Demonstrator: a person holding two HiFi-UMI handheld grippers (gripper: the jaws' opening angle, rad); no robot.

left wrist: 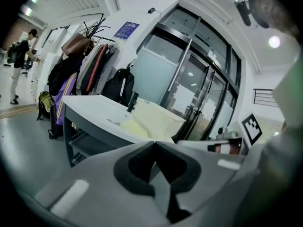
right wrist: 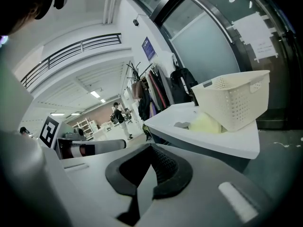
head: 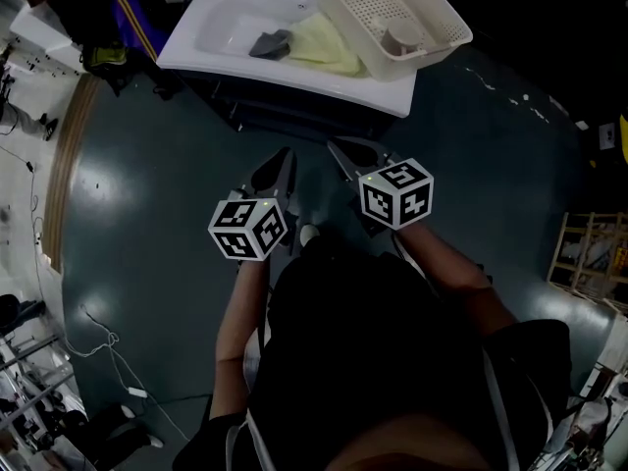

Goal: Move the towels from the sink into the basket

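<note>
L gripper (head: 277, 171), R gripper (head: 351, 155) clenched, empty. In sink (head: 222, 20): yellow towel (head: 326, 45), grey towel (head: 270, 43). Prob. soft, light, limp; pinch a raised fold.

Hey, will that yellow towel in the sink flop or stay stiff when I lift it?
Probably floppy: the yellow towel lies in soft folds in the sink, so it should drape. Likely light, though wetness isn't visible.

A dark grey-green floor (head: 147, 214) fills the head view, edged at the left by a curved wooden strip (head: 61, 165). In the left gripper view, tall glass doors (left wrist: 189, 79) span the centre and a loaded coat rack (left wrist: 90, 63) stands at upper left. In the right gripper view, a balcony railing (right wrist: 71, 48) crosses the upper left above ceiling lights (right wrist: 97, 94).
</note>
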